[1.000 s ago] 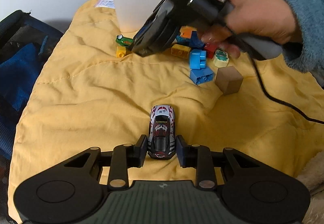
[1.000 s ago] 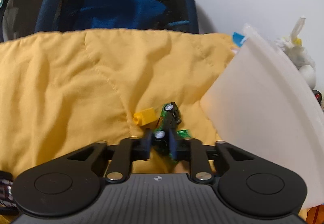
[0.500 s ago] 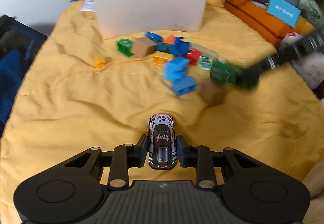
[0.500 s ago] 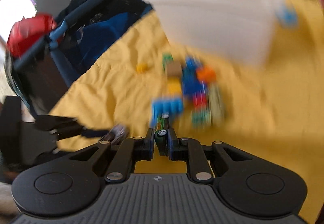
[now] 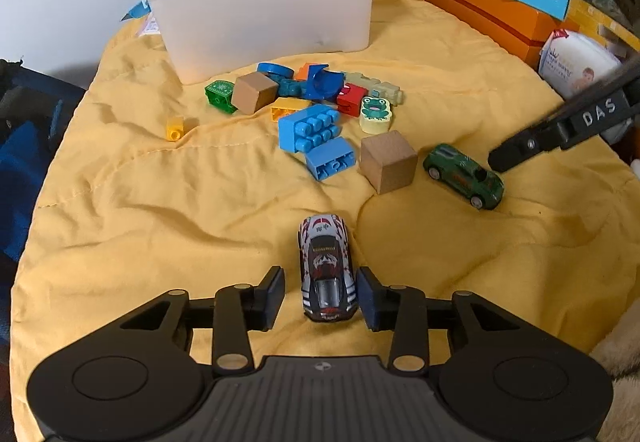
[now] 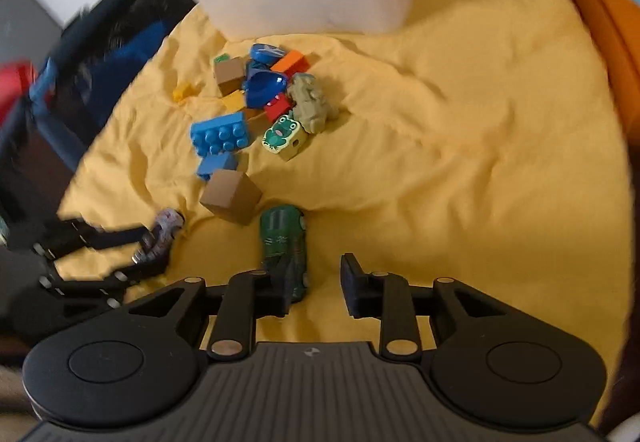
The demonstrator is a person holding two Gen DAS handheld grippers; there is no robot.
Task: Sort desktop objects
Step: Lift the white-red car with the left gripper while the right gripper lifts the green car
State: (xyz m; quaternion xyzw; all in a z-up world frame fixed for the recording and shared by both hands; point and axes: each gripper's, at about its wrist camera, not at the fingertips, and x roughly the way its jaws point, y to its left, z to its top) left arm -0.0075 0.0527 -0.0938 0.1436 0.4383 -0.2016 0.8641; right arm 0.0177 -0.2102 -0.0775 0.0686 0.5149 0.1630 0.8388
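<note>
Now the left gripper (image 5: pixel 321 296) has its jaws released, having just been opening; the white race car (image 5: pixel 327 269) sits between them on the yellow quilt (image 5: pixel 160 210), with a gap on each side; the right gripper (image 6: pixel 314 284) likewise has jaws just opened and let go, and the green toy car (image 6: pixel 285 246) lies on the quilt against the left jaw, clear of the other; a wooden cube (image 5: pixel 387 163) stands just beside the green car; farther back lies a loose heap of building blocks (image 5: pixel 312 126), with a frog block (image 5: pixel 374 115) at its edge; behind the heap stands a white plastic bin (image 5: pixel 264 6), its inside hidden from both views.
</note>
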